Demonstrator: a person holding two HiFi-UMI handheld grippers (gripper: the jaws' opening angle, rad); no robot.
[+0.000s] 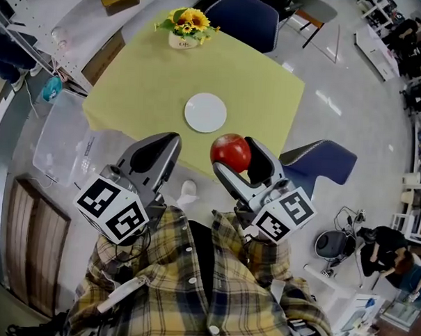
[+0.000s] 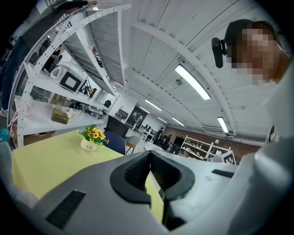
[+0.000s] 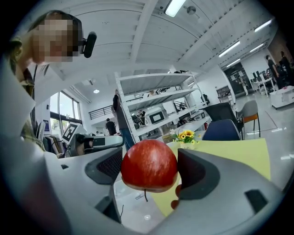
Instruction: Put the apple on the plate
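1. Plaid shirt (image 1: 191, 281), soft woven check, yellow and dark. Nearest item in the head view, at 6 o'clock below both of my tools.

2. Left gripper (image 1: 168, 142), smooth grey plastic shell. Its dark ribbed pads are pressed together with nothing between them, as the left gripper view (image 2: 149, 158) confirms. I judge that it is parked idle at 7 o'clock of the plate because one tool is enough for this job.

3. Right gripper (image 1: 235, 158), same build. Its jaws are clamped on the apple, one pad on each flank (image 3: 149, 172). A side grip leaves the underside free for setting the fruit down.

4. Apple (image 1: 230, 151), round, glossy red with fine pale streaks and a yellowish patch near the thin stem, which points downward in the right gripper view (image 3: 149, 165). It is held in the air over the table's near edge, at 5 o'clock of the plate and not yet above it.

5. Plate (image 1: 205, 112), small, round, white and smooth-glazed, lying bare and flat. It sits near mid-table and apart from everything else, an easy target.

6. Table (image 1: 144, 91), square, with a matte yellow-green top.

7. Flower pot (image 1: 184, 27), a squat white pot of yellow sunflowers. It stands at the far edge, toward 12 o'clock of the plate, clear of my path.

8. Blue chair (image 1: 245, 19), padded, beyond the table at 1 o'clock.
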